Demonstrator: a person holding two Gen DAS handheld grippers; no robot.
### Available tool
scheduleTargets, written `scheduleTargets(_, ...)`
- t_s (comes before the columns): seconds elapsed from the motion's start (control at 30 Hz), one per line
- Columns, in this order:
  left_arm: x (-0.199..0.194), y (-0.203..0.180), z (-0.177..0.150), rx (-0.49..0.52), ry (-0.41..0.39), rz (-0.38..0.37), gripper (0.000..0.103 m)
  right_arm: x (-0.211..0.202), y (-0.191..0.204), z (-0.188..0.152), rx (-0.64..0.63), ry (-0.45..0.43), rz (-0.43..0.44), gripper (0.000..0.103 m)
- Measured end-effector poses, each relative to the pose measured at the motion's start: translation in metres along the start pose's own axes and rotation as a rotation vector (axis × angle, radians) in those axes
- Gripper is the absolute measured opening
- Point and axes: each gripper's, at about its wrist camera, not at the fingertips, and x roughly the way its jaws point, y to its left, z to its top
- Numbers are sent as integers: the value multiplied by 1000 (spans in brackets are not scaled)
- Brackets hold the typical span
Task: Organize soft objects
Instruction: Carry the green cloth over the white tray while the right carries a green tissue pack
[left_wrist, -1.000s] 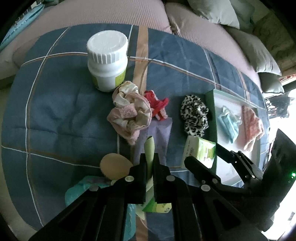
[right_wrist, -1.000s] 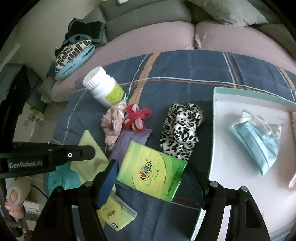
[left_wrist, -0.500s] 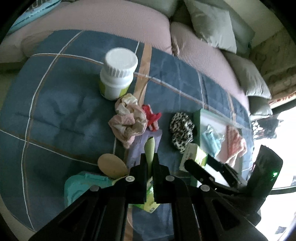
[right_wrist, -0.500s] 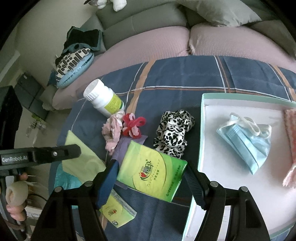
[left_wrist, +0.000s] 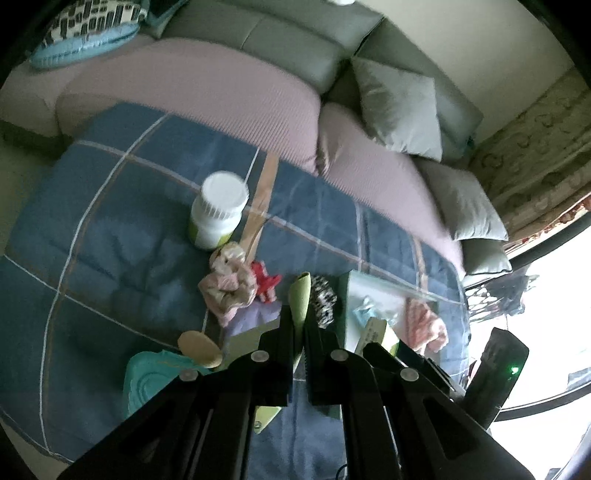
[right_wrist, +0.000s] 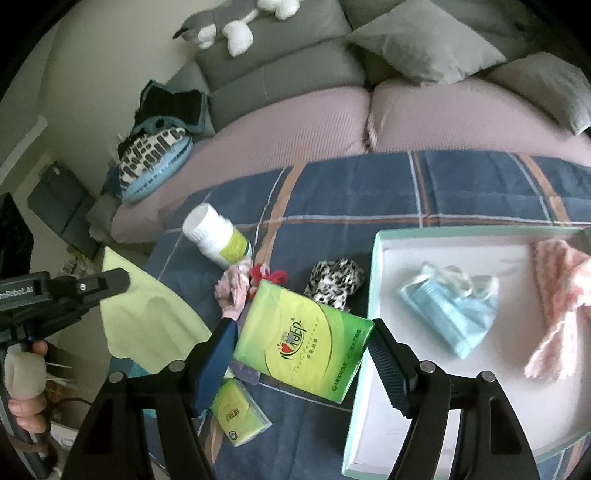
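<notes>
Soft objects are partly sorted. From the left wrist view, the left claw (left_wrist: 298, 325) is clamped on a yellow-green cloth (left_wrist: 300, 295), held up above the blue plaid quilt (left_wrist: 110, 240). A pink scrunchie (left_wrist: 229, 288), red hair tie (left_wrist: 264, 282) and leopard scrunchie (left_wrist: 323, 301) lie mid-quilt, not yet put away, beside a white bottle (left_wrist: 218, 216).

From the right wrist view, the right claw (right_wrist: 301, 341) grips a green tissue pack (right_wrist: 304, 338) just beside the left rim of the tray (right_wrist: 373, 280), near the quilt's right edge. A blue face mask (right_wrist: 450, 310) and pink cloth (right_wrist: 557, 288) already lie in the tray. A smaller tissue pack (right_wrist: 240, 411) waits on the quilt. I judge roughly a third done.
</notes>
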Motion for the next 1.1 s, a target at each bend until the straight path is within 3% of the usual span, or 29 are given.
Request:
scheduleTargets(0.17,-24,-23,0,45,-65,-7,4,-30,-10,5,7,-70,-18,75)
scheduleTargets(0.47,-45,-81,-5,144,-115,-67,4,-99,-59,10,91,-213,-146,75)
scheduleTargets(0.83,-20,-156,-21,245,-67,-149,4,-170,-146,-6,281,-311,-315,75)
scheduleTargets(1.1,19,-195,-41,284,9,-175,4,-188,-185,-20,361,-298,-385,75)
